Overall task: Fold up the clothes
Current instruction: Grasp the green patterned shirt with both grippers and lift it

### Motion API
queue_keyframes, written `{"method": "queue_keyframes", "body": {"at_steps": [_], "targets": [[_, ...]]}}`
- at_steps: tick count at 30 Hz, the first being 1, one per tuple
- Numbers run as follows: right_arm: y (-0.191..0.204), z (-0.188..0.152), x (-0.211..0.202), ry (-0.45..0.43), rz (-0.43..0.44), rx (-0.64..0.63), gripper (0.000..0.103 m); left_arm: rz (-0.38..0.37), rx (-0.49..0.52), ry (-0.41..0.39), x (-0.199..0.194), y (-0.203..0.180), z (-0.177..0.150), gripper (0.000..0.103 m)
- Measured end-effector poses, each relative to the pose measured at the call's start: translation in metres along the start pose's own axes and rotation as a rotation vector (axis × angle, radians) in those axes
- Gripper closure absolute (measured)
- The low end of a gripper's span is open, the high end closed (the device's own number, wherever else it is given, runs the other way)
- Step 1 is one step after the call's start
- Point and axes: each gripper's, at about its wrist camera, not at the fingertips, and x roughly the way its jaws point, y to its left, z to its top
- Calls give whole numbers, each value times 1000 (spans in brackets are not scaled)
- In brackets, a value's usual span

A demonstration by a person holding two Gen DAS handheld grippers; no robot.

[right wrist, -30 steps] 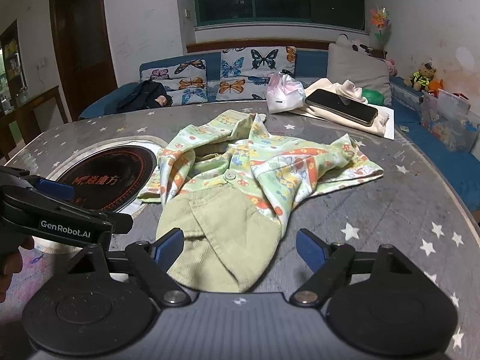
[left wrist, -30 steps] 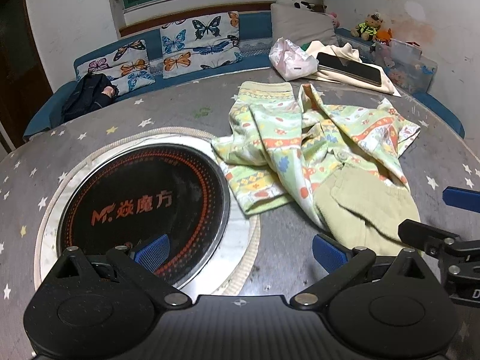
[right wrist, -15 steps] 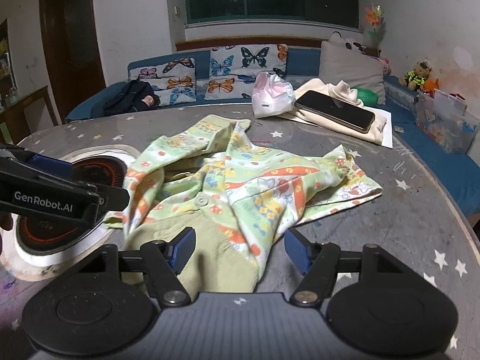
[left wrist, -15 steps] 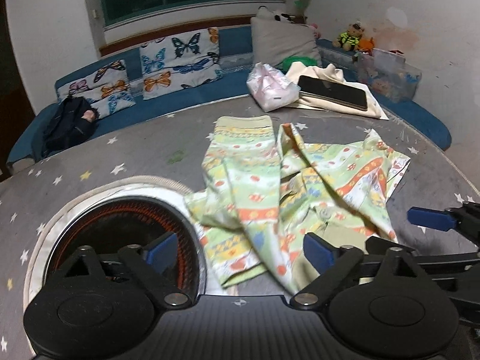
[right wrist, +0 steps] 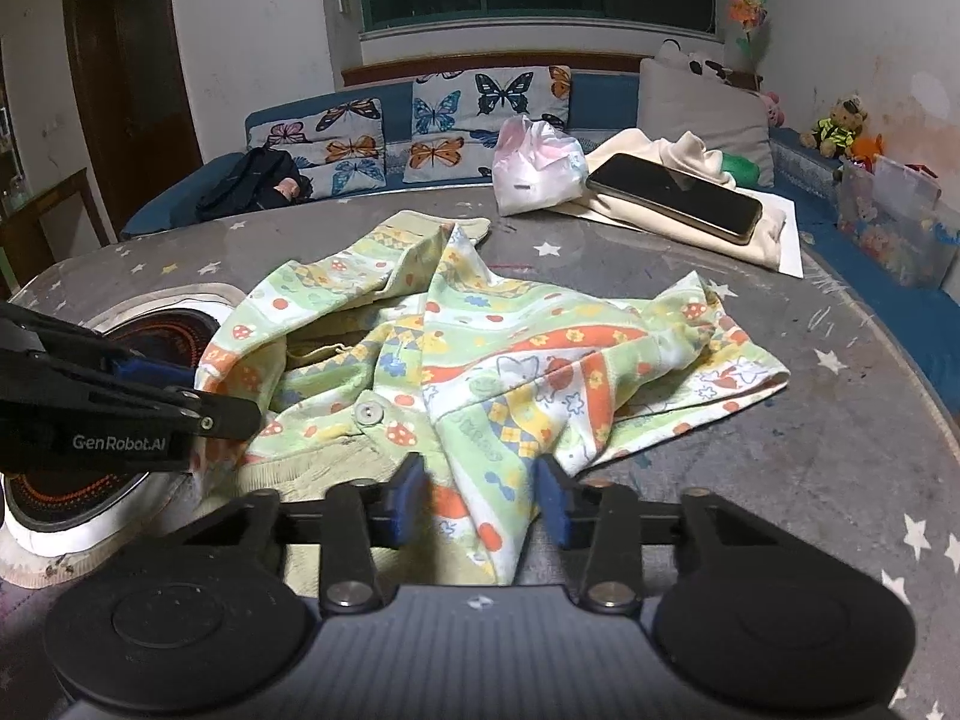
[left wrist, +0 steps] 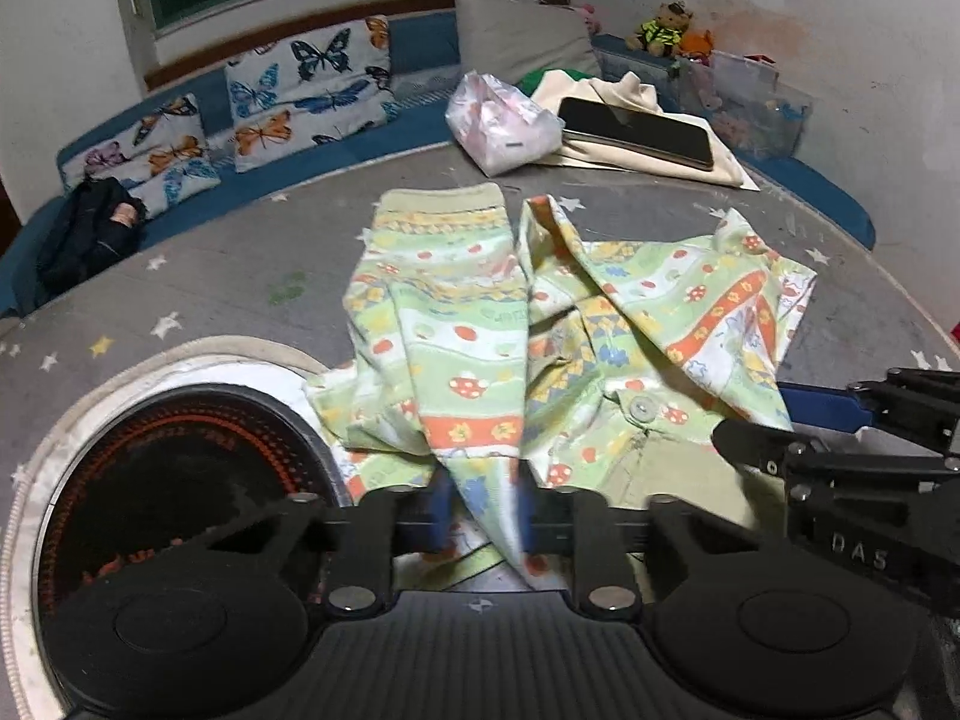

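Note:
A small green patterned shirt (left wrist: 540, 324) with mushrooms and orange stripes lies crumpled on the round grey star-print table (left wrist: 240, 276); it also shows in the right wrist view (right wrist: 510, 360). My left gripper (left wrist: 480, 507) is nearly shut, its blue pads pinching the shirt's near edge. My right gripper (right wrist: 480, 498) has closed in around another near fold of the shirt, with cloth between its pads. Each gripper shows in the other's view: the right gripper (left wrist: 840, 450) and the left gripper (right wrist: 120, 414).
A black induction cooktop (left wrist: 168, 480) is set into the table at the left, under the shirt's edge. At the table's far side lie a pink-white bag (right wrist: 540, 171), a phone (right wrist: 672, 195) on a cream cloth and a blue sofa (right wrist: 420, 120) with butterfly cushions.
Both grippers moved forward onto the shirt's near edge and their jaws closed from wide open to pinching cloth.

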Motion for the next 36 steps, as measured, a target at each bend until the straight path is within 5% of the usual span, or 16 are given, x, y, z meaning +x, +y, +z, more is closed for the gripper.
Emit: {"method": "queue_keyframes", "body": {"at_steps": [4, 7, 17, 25, 33, 36], "targets": [[-6, 1, -6, -13, 12, 13, 92, -23, -5, -21, -7, 2, -1, 95], [-8, 0, -15, -25, 15, 16, 97, -38, -16, -34, -16, 5, -3, 97], [-13, -8, -74, -119, 67, 15, 98, -109, -63, -91, -68, 22, -19, 97], [-5, -31, -132, -96, 156, -51, 98, -201, -36, -89, -117, 28, -59, 98], [5, -36, -153, -77, 167, -94, 78, -236, 35, -29, -125, 15, -100, 97], [12, -30, -151, -96, 156, -111, 60, -232, 43, -19, -122, 12, -105, 97]]}}
